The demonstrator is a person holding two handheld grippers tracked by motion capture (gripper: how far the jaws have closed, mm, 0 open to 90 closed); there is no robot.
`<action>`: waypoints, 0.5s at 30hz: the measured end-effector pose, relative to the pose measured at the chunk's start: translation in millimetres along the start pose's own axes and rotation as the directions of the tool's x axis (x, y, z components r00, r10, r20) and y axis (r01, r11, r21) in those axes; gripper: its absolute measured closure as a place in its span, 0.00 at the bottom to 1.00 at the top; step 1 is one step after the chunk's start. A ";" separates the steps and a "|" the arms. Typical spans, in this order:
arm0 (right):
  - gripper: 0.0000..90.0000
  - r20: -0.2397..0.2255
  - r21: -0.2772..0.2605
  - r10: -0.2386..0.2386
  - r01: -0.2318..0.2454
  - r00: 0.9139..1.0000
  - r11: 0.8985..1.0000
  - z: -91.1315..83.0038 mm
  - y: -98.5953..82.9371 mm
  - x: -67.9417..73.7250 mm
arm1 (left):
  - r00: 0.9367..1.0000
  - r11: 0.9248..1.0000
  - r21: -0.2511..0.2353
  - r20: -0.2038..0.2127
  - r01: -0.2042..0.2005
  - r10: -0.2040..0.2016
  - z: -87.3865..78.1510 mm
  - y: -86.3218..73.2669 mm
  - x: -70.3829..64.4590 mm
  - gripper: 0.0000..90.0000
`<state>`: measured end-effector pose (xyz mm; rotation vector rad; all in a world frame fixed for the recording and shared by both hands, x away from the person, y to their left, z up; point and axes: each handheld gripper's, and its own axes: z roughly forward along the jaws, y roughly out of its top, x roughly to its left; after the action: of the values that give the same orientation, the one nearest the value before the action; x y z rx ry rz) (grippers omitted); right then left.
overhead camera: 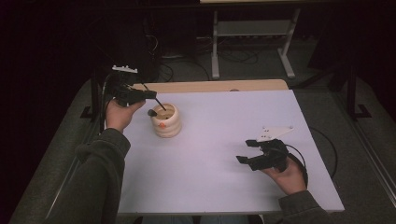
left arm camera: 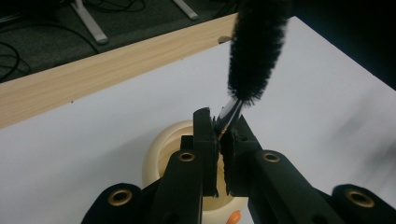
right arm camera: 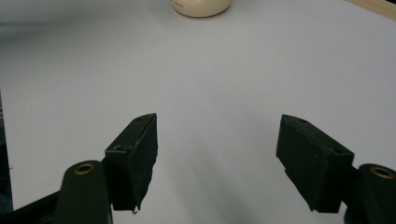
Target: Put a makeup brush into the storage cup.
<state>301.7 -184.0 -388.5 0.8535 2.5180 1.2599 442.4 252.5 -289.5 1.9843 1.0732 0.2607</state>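
A cream ribbed pot [overhead camera: 166,121] with an orange spot on its side stands at the table's back left; its rim [left arm camera: 156,151] lies just beneath my left jaws. My left gripper [overhead camera: 153,94] [left arm camera: 219,126] hovers above the pot, shut on the silver neck of a black bristle brush [left arm camera: 256,49], whose head sticks out past the jaws. In the high view the brush [overhead camera: 160,103] slants down toward the pot's mouth. A dark lump [overhead camera: 152,112] sits at the pot's left rim; I cannot tell what it is. My right gripper [overhead camera: 244,150] [right arm camera: 217,140] is open and holds nothing, low over the table's front right.
The white tabletop [overhead camera: 219,186] has a wooden strip [overhead camera: 210,86] along its far edge. Behind it stand a desk's metal legs [overhead camera: 215,51] and cables on a dark floor. The pot's base [right arm camera: 201,7] lies far ahead of the right jaws.
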 end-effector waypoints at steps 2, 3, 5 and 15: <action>0.31 0.000 0.001 -0.001 0.001 1.000 1.000 0.0 0.0 0.2 | 1.000 1.000 0.002 -0.001 0.006 -0.006 2.3 -0.4 0.0 0.94; 0.31 -0.001 0.001 -0.002 0.002 1.000 1.000 -0.1 0.0 0.2 | 1.000 1.000 0.004 -0.002 0.003 -0.003 3.1 -0.6 0.2 0.94; 0.31 -0.001 -0.002 -0.001 0.001 1.000 1.000 -0.5 -0.1 0.2 | 1.000 1.000 0.006 -0.006 0.002 -0.002 4.7 -0.7 -0.1 0.94; 0.31 -0.003 0.003 -0.004 0.004 1.000 1.000 -0.1 0.4 1.9 | 1.000 1.000 0.028 -0.010 -0.005 0.005 12.8 -2.4 -3.9 0.94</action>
<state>300.3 -182.8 -388.0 0.8475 2.5233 1.2578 445.3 242.8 -298.6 2.0129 1.0836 0.2593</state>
